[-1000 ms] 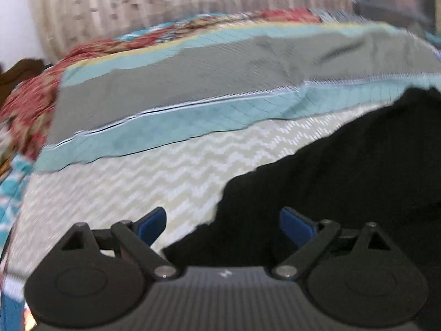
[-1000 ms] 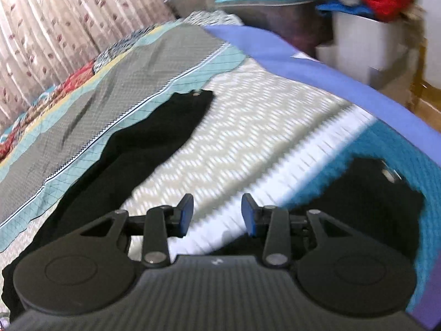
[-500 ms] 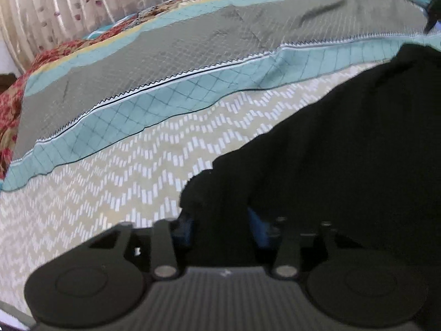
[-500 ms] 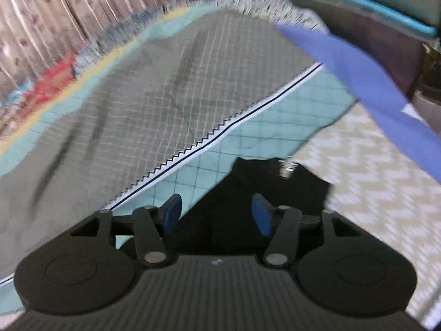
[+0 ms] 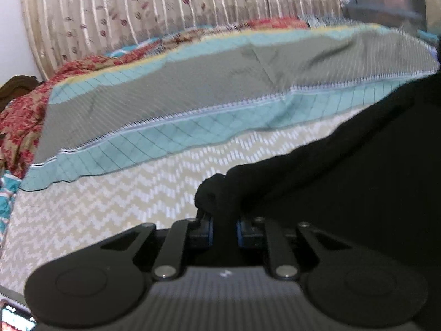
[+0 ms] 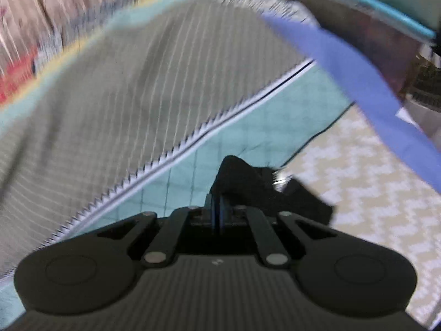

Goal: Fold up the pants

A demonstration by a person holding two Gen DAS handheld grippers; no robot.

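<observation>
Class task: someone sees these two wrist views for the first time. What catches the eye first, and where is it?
The soft black pants dominate: they fill the left view's right side, a bunched corner pinched in the left gripper. In the right view, the right gripper has its jaws shut on another corner. Behind lies the patterned grey, teal and chevron bedspread.

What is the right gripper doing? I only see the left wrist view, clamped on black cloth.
Observer: The right gripper is shut on a corner of the black fabric pants.
Operator: Anything on that corner?
Observer: A small shiny metal fastener sits beside the pinched fold.
Operator: What lies under it?
Observer: The teal quilted band of the bedspread, next to a white zigzag seam.
</observation>
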